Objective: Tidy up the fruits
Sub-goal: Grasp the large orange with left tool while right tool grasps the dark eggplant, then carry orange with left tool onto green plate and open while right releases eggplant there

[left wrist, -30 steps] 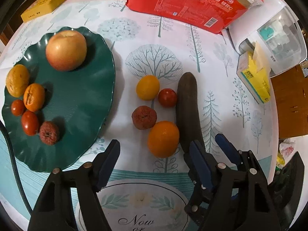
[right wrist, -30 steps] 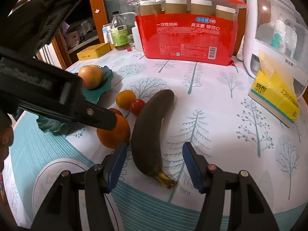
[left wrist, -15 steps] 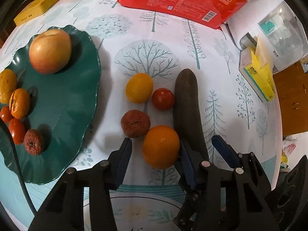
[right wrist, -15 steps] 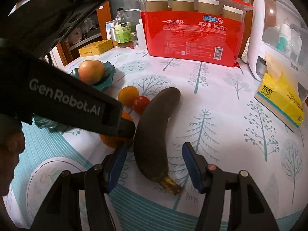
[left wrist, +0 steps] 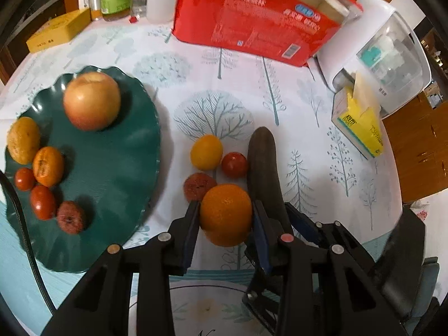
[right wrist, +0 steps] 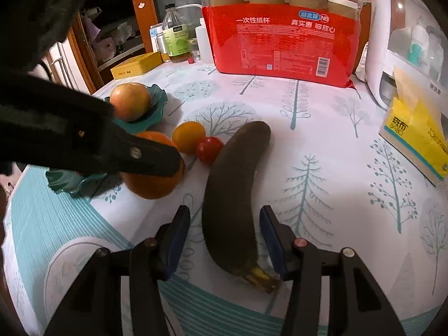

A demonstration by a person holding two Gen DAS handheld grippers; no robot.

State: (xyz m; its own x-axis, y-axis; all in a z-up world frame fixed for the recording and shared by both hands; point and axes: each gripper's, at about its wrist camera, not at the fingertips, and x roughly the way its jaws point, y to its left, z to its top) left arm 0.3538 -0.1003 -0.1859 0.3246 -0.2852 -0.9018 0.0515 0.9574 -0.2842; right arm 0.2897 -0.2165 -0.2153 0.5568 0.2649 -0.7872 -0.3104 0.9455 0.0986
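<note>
Through the left wrist camera, I have the left gripper point(left wrist: 225, 218) closed around the big orange point(left wrist: 225, 214), its jaws pressing both flanks at about the widest part. The orange looks just off the counter point(left wrist: 308, 117), though I cannot be sure. The green plate point(left wrist: 117, 168) lies to the left, holding an apple point(left wrist: 91, 101) and several small fruits along its left rim; its middle is bare. A yellow fruit point(left wrist: 206, 152), a small tomato point(left wrist: 234, 164) and a wrinkled red fruit point(left wrist: 199, 186) wait just beyond the orange. To do this well, I would lift straight up before swinging left, so as not to nudge those three, then set down on the bare middle and release slowly so it does not roll.

Through the right wrist camera, the right gripper point(right wrist: 224, 238) has its jaws wide open, straddling the stem end of the dark banana point(right wrist: 233, 187) without touching it. I would close further up from the stem, on the thicker body, and gently: that skin looks soft.
</note>
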